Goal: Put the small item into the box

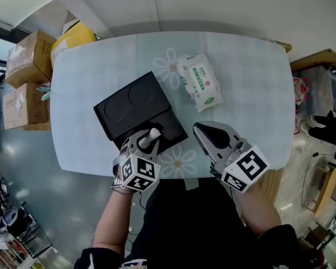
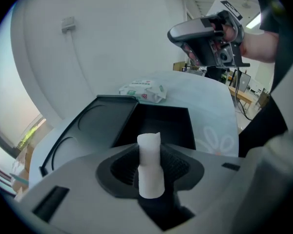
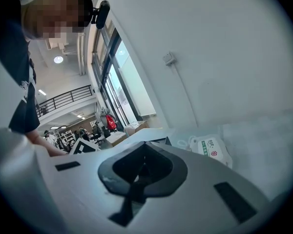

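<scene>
**Item clamped at the box edge, drop not yet made**

Your left gripper (image 1: pixel 150 139) sits at lower centre of the head view, jaws clamped on the small white item (image 2: pixel 150 165). That item is a short, stubby cylinder standing upright between the pads. It is held off the table (image 1: pixel 252 94), right at the near edge of the black box (image 1: pixel 175 126). The left gripper view shows the open compartment just ahead of the jaws and below them. I can't tell for sure if the item is over the opening yet or just short of the rim.

Your right gripper (image 1: pixel 204 134) is at lower right of the head view, just beside the box and off to its right. Its jaws are together with nothing between them, and it touches nothing.

Progress, as I judge it:
- Pickup is done and the box is already open, with the lid (image 1: pixel 129 106) lying flat toward the upper left.
- You have left to bring the item over the compartment, lower it and let the jaws part.
- The compartment looks empty, so nothing is in the box so far.

Counts:
- Small white item: one.
- Black box: one, with one lid that shows two round recesses.
- Wipes packet (image 1: pixel 200 82): one, upper centre of the table, well apart from the box.
- Grippers: two.
- Cardboard cartons (image 1: pixel 29 58): two, off the table at the left edge of the frame.
</scene>
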Demonstrator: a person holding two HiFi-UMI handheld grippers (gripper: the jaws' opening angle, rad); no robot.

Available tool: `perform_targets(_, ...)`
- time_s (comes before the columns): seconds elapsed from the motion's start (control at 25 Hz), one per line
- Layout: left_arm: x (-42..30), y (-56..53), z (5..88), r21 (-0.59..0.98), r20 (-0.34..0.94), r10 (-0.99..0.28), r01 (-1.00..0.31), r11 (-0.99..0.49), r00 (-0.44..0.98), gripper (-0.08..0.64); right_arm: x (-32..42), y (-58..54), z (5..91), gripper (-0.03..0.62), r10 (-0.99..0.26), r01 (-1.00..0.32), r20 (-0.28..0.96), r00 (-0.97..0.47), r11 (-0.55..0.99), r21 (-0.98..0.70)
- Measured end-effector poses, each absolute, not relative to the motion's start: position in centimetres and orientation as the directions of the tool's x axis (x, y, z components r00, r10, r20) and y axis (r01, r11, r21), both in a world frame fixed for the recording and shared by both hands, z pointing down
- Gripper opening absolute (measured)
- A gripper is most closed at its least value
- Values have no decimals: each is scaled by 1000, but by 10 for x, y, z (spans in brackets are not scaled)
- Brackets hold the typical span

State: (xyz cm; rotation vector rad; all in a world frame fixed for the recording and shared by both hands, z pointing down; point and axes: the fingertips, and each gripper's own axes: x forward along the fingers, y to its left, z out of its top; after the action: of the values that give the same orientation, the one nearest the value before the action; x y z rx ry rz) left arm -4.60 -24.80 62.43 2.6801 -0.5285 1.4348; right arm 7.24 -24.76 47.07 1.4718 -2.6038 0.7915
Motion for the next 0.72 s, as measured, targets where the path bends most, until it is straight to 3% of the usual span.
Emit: perform_targets(0.72, -41, -244, 660, -99, 890, -183, -215, -972, 418, 141, 81, -240, 487, 9, -795, -821, 309, -522, 369, -436)
